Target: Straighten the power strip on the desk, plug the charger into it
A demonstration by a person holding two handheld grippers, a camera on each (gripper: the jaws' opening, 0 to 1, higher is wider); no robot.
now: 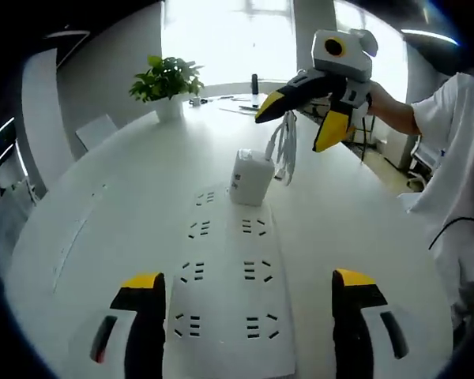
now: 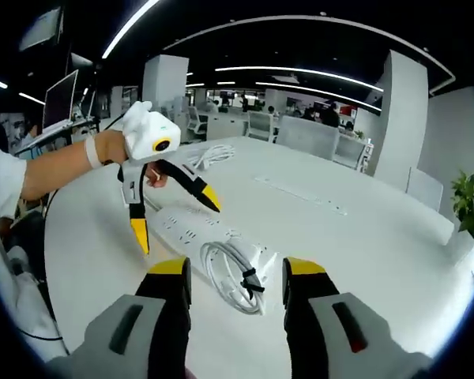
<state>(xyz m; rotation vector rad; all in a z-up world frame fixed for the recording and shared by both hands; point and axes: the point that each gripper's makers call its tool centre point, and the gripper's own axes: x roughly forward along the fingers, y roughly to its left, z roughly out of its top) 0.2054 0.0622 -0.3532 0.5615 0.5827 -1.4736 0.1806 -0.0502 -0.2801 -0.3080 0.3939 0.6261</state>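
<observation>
White cube charger [image 1: 250,178] plugged into flat white multi-socket power strip [image 1: 225,284].
Left gripper [image 1: 247,316] and right gripper [image 2: 235,280] both spread, empty; no readable writing.

The power strip [image 1: 225,292] is looked along from low and close by the left gripper view, toward a potted plant [image 1: 167,83] and bright windows. It is faced from higher in the right gripper view — toward the office. The counter [image 2: 363,237] is shared, and each view catches the opposite tongs.

Lighting: window [image 1: 221,35] backlight, blown out; ceiling strips [image 2: 300,83] in dim office. Desk [image 1: 103,205] glare. Fisheye bending at edges; focus sharp.
</observation>
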